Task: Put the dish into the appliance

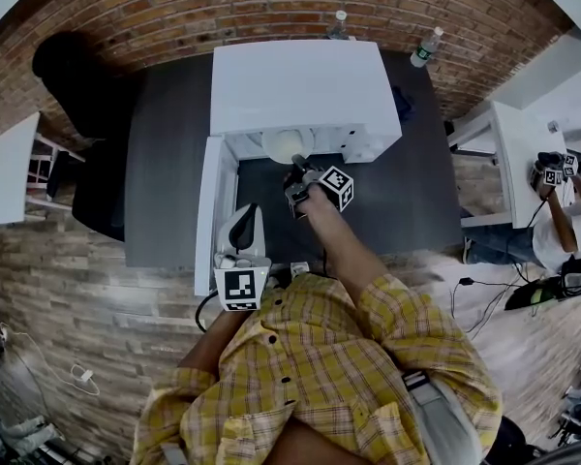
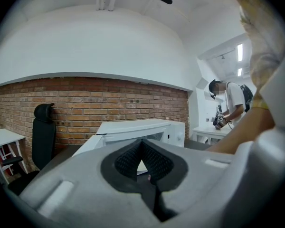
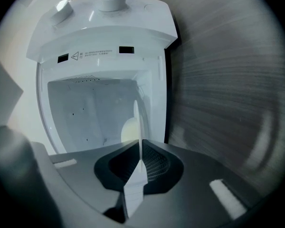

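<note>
One dish (image 3: 137, 122) is pinched level by the right hand-held gripper (image 3: 140, 152) so it can be slid into the open appliance (image 3: 104, 32).

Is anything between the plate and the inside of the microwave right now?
Nothing visible. The plate in the right gripper faces the open microwave; its door is swung aside, beside the left gripper.

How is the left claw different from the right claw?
The right claw pinches a thin white plate by its rim; the left claw is shut on nothing. The right claw points into the open white microwave; the left claw sits beside its door. Both have black ribbed pads.
</note>
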### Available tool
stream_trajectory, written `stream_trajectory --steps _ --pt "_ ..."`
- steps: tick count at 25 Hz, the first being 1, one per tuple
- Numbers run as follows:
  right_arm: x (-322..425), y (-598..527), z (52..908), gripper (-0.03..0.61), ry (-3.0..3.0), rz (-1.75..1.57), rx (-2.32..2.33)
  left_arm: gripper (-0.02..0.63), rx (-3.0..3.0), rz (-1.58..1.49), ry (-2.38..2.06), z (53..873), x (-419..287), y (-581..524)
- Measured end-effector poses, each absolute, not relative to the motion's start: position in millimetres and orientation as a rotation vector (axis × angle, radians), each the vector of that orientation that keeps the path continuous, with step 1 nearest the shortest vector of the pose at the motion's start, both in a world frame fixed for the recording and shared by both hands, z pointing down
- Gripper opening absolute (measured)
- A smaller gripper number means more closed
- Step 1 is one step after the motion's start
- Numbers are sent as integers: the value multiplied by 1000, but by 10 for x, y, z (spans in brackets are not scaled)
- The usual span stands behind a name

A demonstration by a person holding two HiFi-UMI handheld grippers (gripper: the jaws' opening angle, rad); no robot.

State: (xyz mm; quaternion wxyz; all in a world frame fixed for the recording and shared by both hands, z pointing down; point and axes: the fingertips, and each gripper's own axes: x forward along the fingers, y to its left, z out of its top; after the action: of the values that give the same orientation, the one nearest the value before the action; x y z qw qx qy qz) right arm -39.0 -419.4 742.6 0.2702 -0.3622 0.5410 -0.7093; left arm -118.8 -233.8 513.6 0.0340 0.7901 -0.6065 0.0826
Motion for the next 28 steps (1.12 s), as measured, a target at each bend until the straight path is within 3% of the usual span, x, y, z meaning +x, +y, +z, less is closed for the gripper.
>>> stream_trajectory --steps 28 --pt "-465 -4434 7479 29 1458 -1920 -1017 -3 2350 209 -1892 5194 -1285 -2423"
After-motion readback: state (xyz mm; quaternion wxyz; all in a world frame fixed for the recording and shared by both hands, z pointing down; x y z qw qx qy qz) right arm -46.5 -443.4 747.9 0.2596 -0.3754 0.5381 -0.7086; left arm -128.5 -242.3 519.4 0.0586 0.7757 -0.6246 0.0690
